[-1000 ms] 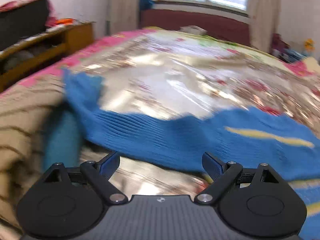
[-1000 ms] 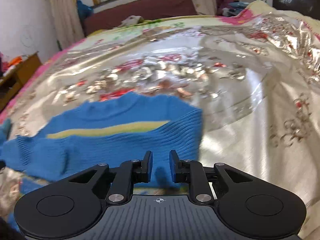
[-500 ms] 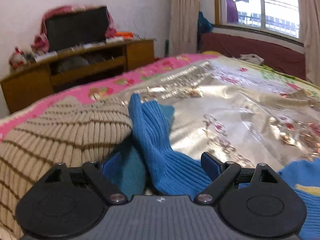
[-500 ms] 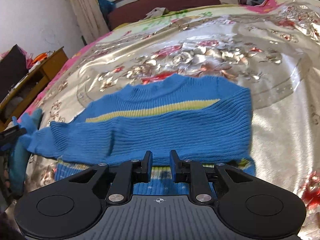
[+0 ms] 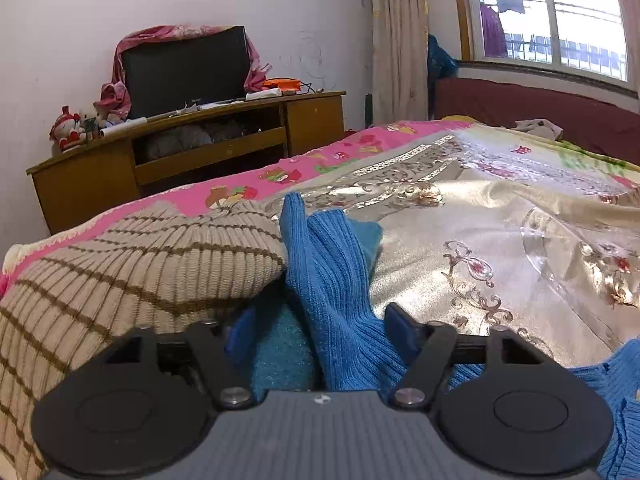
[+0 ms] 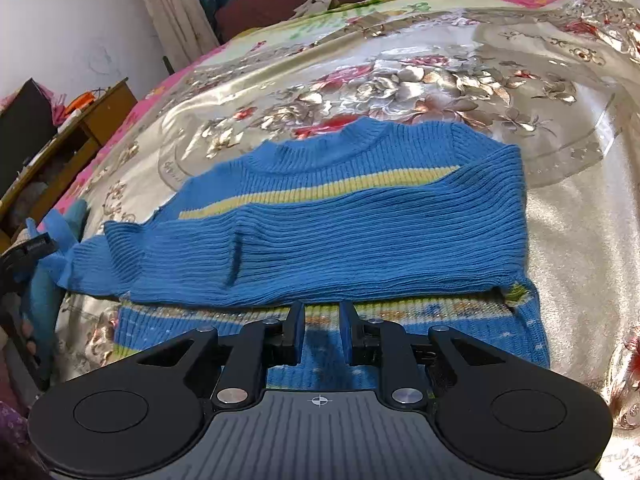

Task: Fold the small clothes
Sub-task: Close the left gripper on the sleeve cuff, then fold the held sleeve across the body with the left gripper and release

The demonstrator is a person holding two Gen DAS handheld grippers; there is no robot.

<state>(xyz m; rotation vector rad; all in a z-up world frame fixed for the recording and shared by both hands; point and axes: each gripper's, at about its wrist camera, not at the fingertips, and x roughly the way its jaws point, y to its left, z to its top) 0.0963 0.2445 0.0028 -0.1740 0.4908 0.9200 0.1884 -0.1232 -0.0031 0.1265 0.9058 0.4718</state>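
Observation:
A small blue knit sweater (image 6: 360,220) with a yellow stripe lies flat on the bed, one sleeve folded across its chest. Its other sleeve (image 5: 332,280) stretches off to the left. My left gripper (image 5: 320,330) straddles that sleeve; its jaws are closing, with the sleeve and a teal cloth (image 5: 280,356) between the pads. In the right wrist view the left gripper (image 6: 32,252) shows at the far left by the cuff. My right gripper (image 6: 322,332) hovers over the patterned hem (image 6: 440,320), its jaws narrowly apart with nothing between them.
A beige knit with brown stripes (image 5: 140,264) is heaped left of the sleeve. The shiny floral bedspread (image 6: 400,60) spreads beyond the sweater. A wooden cabinet (image 5: 312,128) with a dark screen (image 5: 184,68) stands past the bed's left edge.
The left wrist view swung left from the sweater body to the sleeve end, and the left jaws narrowed around the sleeve. The right gripper drew back, showing the whole sweater; its gap is unchanged.

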